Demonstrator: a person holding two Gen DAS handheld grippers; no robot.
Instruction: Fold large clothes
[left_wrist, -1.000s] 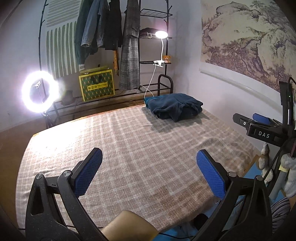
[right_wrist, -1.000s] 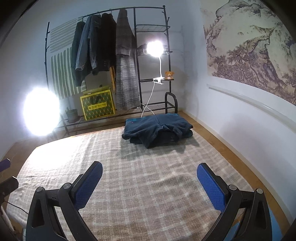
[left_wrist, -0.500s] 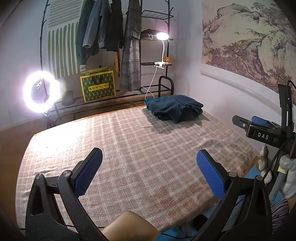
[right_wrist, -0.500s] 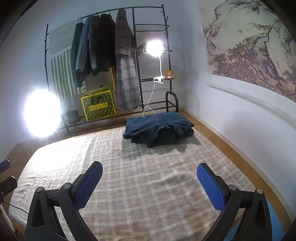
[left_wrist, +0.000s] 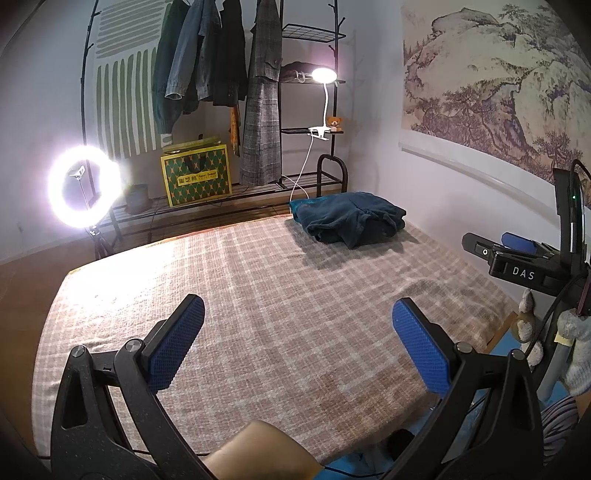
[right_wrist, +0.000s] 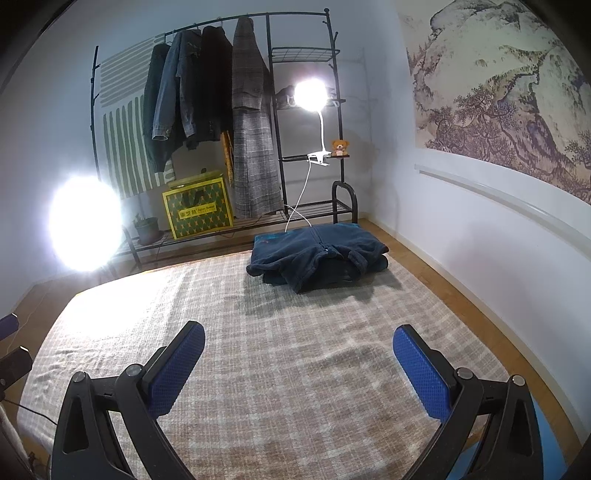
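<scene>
Jaws standing wide apart on both tools, gripping nothing — left gripper (left_wrist: 297, 332) and right gripper (right_wrist: 299, 360) hovering over bare checked bedspread (right_wrist: 295, 369), blue pads clear of the cloth. Dark blue garment (right_wrist: 317, 256) lying far ahead of both sets of jaws, at the far end of the bedspread, a little right of centre in the left view (left_wrist: 349, 219) and nearly straight ahead in the right view. Looking already bundled into a thick, roughly rectangular stack, with one loose flap spilling off the near edge and a zip line showing along the top; judging the fold as mostly done but untidy, though not possible to tell whether more folding is intended. Reaching well forward being the next need, since nothing lies between the jaws now. Approaching low and level, keeping each pair open until a pad slides under a layer and the other sits on top — pinching only garment fabric, not the bedspread beneath. Taking the two near corners of the loose flap, one per tool, and moving them together to avoid twisting. Expecting thick, heavy fabric to sag and drag; lifting slowly. Staying clear of the white lamp cable (right_wrist: 299, 212) trailing just beyond the garment.
</scene>
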